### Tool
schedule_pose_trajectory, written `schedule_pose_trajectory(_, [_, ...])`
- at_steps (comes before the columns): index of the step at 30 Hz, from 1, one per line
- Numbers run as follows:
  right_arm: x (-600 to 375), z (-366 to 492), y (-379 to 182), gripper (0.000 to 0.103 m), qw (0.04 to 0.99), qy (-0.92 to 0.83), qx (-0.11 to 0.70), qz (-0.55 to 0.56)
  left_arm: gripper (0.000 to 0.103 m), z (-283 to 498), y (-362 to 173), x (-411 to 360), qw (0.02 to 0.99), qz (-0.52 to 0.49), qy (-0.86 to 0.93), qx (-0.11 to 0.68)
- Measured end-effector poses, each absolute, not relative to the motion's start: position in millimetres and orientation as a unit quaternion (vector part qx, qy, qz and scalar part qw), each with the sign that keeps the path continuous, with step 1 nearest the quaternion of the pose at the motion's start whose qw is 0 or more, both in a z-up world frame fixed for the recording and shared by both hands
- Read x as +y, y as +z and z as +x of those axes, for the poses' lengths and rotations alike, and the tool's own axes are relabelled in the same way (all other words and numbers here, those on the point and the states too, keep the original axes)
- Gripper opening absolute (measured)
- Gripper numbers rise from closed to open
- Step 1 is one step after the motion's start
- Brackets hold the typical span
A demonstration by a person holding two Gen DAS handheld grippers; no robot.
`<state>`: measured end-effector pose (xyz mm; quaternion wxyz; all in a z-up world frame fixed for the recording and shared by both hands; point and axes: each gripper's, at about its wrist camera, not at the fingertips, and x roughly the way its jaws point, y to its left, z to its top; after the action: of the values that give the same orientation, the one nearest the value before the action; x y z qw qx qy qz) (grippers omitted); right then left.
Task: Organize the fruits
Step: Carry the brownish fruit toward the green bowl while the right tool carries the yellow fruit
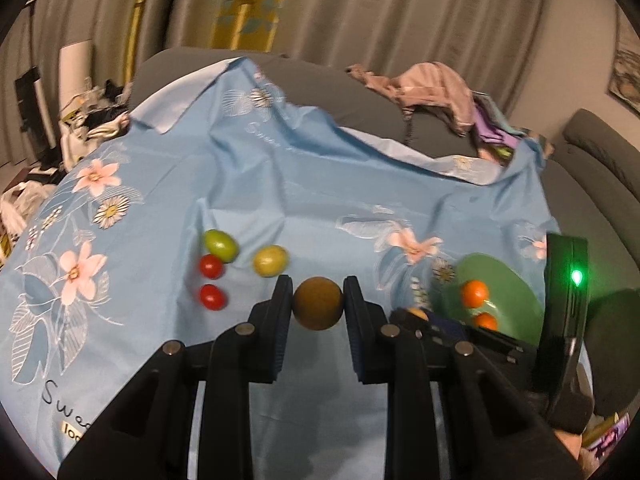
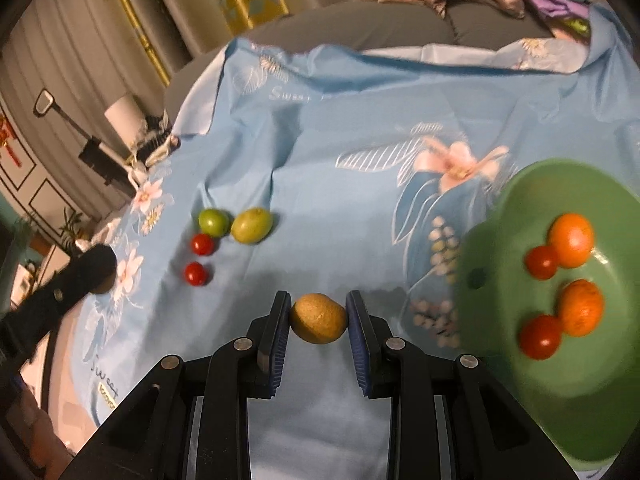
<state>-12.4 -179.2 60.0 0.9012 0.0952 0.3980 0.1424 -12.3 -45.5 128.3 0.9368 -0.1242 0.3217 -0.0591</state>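
My left gripper (image 1: pixel 318 302) is shut on a round brown fruit (image 1: pixel 318 303) above the blue floral cloth (image 1: pixel 280 184). My right gripper (image 2: pixel 319 318) is shut on a yellow-brown fruit (image 2: pixel 319 319). Two green fruits (image 1: pixel 221 245) (image 1: pixel 271 260) and two red tomatoes (image 1: pixel 211 266) (image 1: pixel 212 297) lie on the cloth; they also show in the right wrist view (image 2: pixel 213 221) (image 2: pixel 252 225) (image 2: pixel 202 244) (image 2: pixel 195 273). A green plate (image 2: pixel 500 232) to the right holds two oranges (image 2: pixel 571 239) (image 2: pixel 581 308) and two tomatoes (image 2: pixel 541 262) (image 2: pixel 540 337). The plate (image 1: pixel 516 292) also shows in the left wrist view.
The cloth covers a grey sofa (image 1: pixel 320 84). Crumpled clothes (image 1: pixel 432 92) lie at the back right. Clutter (image 1: pixel 92 116) sits at the far left. Curtains hang behind. The other gripper's black body (image 1: pixel 568 320) stands at the right in the left wrist view.
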Motion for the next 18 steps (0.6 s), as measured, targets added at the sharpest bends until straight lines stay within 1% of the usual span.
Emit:
schedule_pose_trajectory(7, [-205.5, -23.2, 77.7, 0.03, 0.92, 0.124, 0.359, 0.1, 0.025, -16.9, 133.6, -71.0, 0.936, -0.109, -0.102, 0.319])
schedule_pose_trajectory(11, [-226.0, -26.0, 79.3, 0.03, 0.917, 0.121, 0.359, 0.125, 0.025, -17.7, 134.5, -91.5, 0.936, -0.097, -0.11, 0.32])
schedule_pose_trajectory(15, [-251.4, -36.7, 92.3, 0.03, 0.926, 0.109, 0.333, 0.14, 0.025, -18.5, 141.9, -115.3, 0.938, -0.091, -0.117, 0.313])
schedule_pose_trajectory(18, [-272.7, -43.7, 99.2, 0.03, 0.931, 0.092, 0.32, 0.15, 0.025, -19.7, 142.9, -127.3, 0.937, -0.117, -0.112, 0.31])
